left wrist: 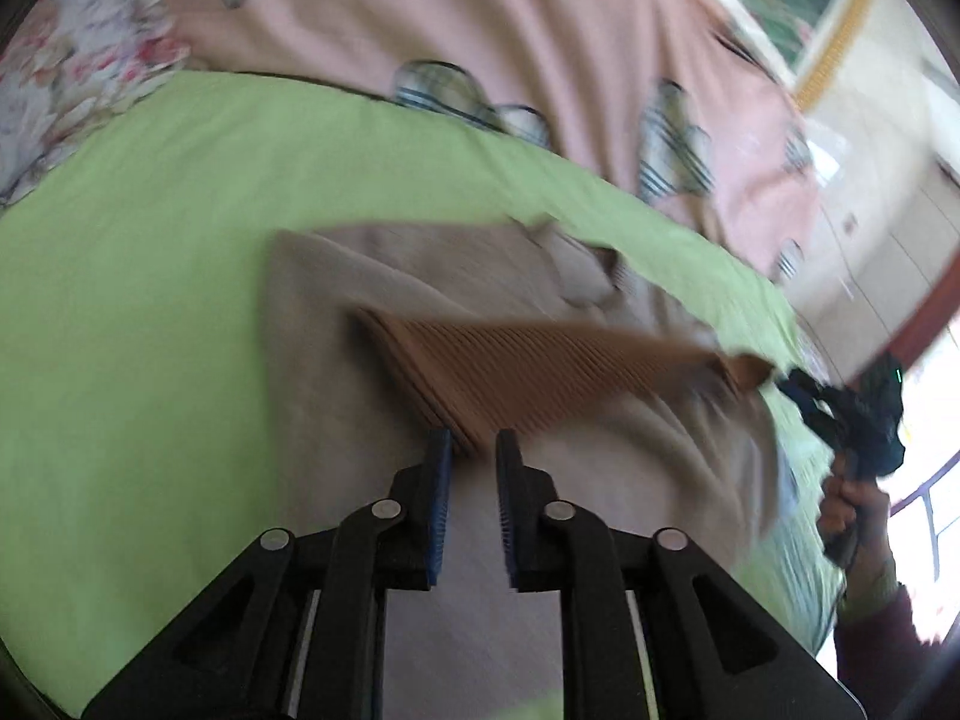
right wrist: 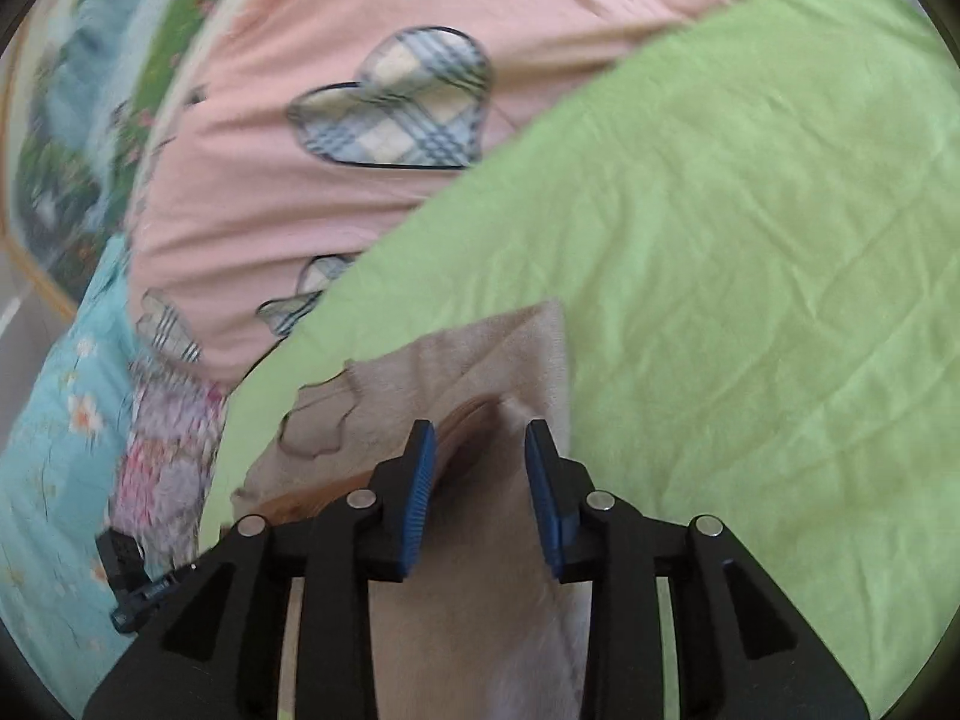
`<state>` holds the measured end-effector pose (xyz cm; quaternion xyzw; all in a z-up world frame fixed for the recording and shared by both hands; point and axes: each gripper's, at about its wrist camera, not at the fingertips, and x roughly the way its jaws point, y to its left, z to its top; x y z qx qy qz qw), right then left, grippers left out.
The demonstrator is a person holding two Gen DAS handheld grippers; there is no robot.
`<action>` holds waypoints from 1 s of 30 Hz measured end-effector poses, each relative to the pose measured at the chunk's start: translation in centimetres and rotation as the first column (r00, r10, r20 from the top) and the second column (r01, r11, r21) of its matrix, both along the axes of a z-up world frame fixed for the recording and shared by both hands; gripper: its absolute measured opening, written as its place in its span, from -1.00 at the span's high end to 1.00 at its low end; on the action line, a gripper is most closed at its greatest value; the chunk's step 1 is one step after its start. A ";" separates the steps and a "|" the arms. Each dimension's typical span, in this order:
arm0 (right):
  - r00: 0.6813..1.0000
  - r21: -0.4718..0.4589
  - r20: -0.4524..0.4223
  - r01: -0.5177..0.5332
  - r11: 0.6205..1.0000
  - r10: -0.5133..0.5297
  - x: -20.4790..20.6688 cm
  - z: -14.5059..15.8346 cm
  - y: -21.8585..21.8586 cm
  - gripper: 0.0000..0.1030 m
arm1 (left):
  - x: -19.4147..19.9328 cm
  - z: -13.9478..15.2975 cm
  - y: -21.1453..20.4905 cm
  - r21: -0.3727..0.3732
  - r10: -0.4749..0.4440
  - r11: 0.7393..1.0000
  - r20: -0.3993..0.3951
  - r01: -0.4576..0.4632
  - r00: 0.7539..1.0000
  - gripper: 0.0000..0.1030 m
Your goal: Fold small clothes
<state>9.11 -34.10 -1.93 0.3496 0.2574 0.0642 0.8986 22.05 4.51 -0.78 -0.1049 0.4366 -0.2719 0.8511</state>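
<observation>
left wrist view: small beige garment [left wrist: 420,288] lies on the green sheet [left wrist: 150,300], with the pink quilt [left wrist: 480,30] past the garment's far edge. a ribbed brown band [left wrist: 528,372], likely a waistband or hem, runs across the garment just ahead of the left gripper [left wrist: 474,450]. left tongs stand apart with a narrow gap; cloth lies under them, nothing seen pinched, so read as open. frame is motion-blurred. the right gripper [left wrist: 852,414] shows at the band's right end, held in the person's hand [left wrist: 846,510]. right wrist view: right gripper [right wrist: 480,450] hangs over the same garment [right wrist: 456,372], tongs wide apart, cloth below but not clamped. a patch-like shape [right wrist: 318,420] shows on the garment left of the tongs. judgement: fabric looks thin, light and limp; it will drape and wrinkle, not hold shape, and may drag on the sheet. the ribbed band looks thicker and firmer, so its two ends seem the best places to pinch. pinch only one layer edge, else the fold bunches.
</observation>
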 end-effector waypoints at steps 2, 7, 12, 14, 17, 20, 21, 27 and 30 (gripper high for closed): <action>0.988 -0.068 0.009 -0.150 0.986 0.151 -0.5 0.7 3.1 0.35 | -2.0 -0.1 -2.8 0.004 -0.104 0.995 -0.004 0.104 0.995 0.49; 0.846 -0.214 -0.154 -0.533 0.819 0.511 2.7 -0.4 12.4 0.35 | -1.0 -2.0 -9.7 0.117 -0.235 0.964 -0.054 0.239 0.971 0.44; 0.832 -0.263 -0.251 -0.550 0.793 0.495 8.4 -2.0 13.0 0.39 | 4.6 -2.5 -9.9 0.119 -0.212 0.967 -0.120 0.226 0.970 0.67; 0.875 -0.272 -0.265 -0.470 0.840 0.405 10.3 -2.2 10.9 0.39 | 7.4 -2.1 -8.3 0.135 -0.128 0.980 -0.119 0.143 0.985 0.68; 0.935 -0.216 -0.247 -0.309 0.926 0.254 12.6 -2.6 6.4 0.39 | 11.1 -2.5 -5.2 0.195 0.021 0.981 -0.088 -0.004 0.996 0.80; 0.972 -0.142 -0.200 -0.155 0.978 0.125 12.6 -2.8 2.9 0.39 | 12.9 -3.3 -1.7 0.089 0.109 0.991 -0.136 -0.097 0.985 0.89; 0.978 -0.136 -0.191 -0.117 0.984 0.089 12.3 -2.9 2.4 0.39 | 12.9 -3.2 -0.9 0.051 0.130 0.991 -0.138 -0.124 0.982 0.89; 0.989 -0.080 -0.150 -0.004 0.997 -0.008 8.4 -2.1 1.1 0.37 | 10.3 -3.6 2.3 -0.005 0.249 0.968 -0.135 -0.252 0.959 0.87; 0.993 -0.049 -0.122 -0.008 0.999 0.002 6.2 -1.2 2.4 0.22 | 7.9 -3.4 3.6 -0.014 0.288 0.956 -0.137 -0.292 0.948 0.75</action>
